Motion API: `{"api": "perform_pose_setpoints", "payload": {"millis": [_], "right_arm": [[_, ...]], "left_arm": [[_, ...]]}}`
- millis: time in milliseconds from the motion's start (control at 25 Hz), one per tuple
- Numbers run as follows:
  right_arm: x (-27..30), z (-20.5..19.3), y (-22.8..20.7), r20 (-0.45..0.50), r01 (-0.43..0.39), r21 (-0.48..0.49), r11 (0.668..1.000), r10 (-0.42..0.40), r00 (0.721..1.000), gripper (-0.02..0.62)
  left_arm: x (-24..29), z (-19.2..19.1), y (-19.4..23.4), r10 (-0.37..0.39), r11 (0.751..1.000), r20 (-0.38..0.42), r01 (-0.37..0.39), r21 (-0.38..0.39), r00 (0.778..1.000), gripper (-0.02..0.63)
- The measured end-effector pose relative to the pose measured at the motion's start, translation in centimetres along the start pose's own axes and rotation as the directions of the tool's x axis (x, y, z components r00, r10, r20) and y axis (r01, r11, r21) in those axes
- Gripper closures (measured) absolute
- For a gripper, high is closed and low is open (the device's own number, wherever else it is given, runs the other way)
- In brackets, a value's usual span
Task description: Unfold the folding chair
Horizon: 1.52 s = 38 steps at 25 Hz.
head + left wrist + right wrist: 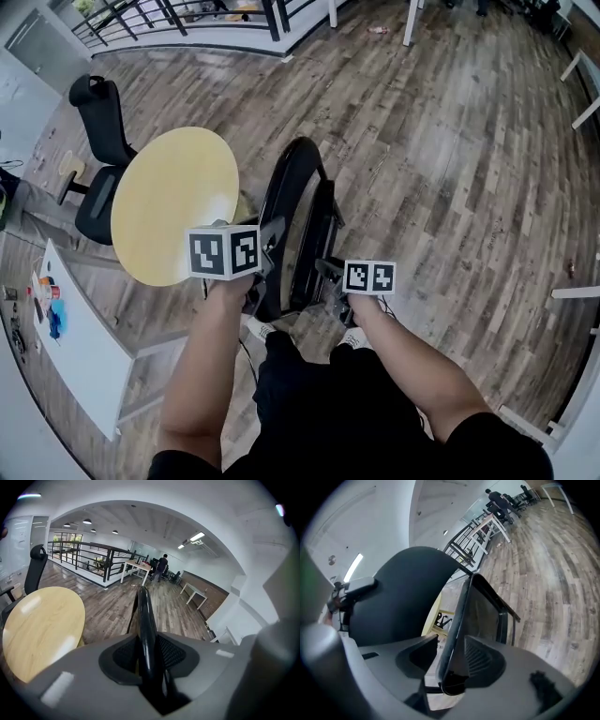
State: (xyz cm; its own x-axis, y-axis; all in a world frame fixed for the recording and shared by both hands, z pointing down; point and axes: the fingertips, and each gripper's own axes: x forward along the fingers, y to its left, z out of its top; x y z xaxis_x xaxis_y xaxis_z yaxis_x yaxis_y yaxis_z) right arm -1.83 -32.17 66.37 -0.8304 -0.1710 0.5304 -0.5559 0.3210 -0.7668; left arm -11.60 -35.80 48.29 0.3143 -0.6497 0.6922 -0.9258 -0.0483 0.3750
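Note:
The black folding chair [295, 225] stands on the wooden floor right in front of me, still nearly flat. My left gripper [270, 242] is shut on the curved top rim of its backrest [144, 616], which runs straight out between the pads [173, 651]. My right gripper [328, 272] is lower, at the seat. In the right gripper view the thin edge of the seat panel [461, 616] lies between the jaws of the right gripper [450, 660]. A gap shows on the left side, so the pads do not clamp it. The dark backrest [403, 588] fills the left of that view.
A round yellow table [173, 202] stands just left of the chair, with a black office chair [98, 141] behind it. A white table [80, 347] with small items is at the lower left. A black railing [178, 14] runs along the far side; a person [161, 566] stands far off.

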Motion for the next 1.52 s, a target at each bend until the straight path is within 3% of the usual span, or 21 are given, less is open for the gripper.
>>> {"api": "perform_pose_setpoints", "payload": {"millis": [360,560,800,880,960,1520], "right_arm": [[3.7,-0.7,-1.9,-0.052,0.089,-0.026,0.996,-0.090,0.995,0.394],[4.3,-1.3,-2.4,-0.077,0.100,0.001,0.995,-0.100,0.992,0.393],[3.7,-1.7,-2.9,-0.076,0.012,0.049,0.999,-0.009,0.997,0.401],[3.6,-1.8,-2.8,-0.077,-0.046,0.085,0.995,0.053,0.996,0.453],[3.4,-1.6,-2.8,-0.072,-0.078,0.097,0.992,0.085,0.994,0.462],[-2.2,-2.0,-7.8,-0.010,-0.194,0.231,0.954,0.201,0.979,0.476]], "left_arm": [[1.2,-0.1,-3.3,-0.003,1.000,-0.007,0.003,0.005,1.000,0.497],[1.7,-0.6,-4.9,-0.082,0.995,-0.014,0.081,-0.051,0.997,0.495],[1.7,-0.8,-4.8,-0.076,0.996,-0.015,0.076,-0.041,0.997,0.500],[1.4,-0.8,-4.1,-0.083,0.995,-0.011,0.083,-0.050,0.996,0.500],[1.3,-0.7,-3.5,-0.090,0.994,-0.006,0.089,-0.056,0.996,0.500],[1.5,-1.0,-1.9,-0.130,0.987,0.005,0.130,-0.090,0.991,0.502]]}}
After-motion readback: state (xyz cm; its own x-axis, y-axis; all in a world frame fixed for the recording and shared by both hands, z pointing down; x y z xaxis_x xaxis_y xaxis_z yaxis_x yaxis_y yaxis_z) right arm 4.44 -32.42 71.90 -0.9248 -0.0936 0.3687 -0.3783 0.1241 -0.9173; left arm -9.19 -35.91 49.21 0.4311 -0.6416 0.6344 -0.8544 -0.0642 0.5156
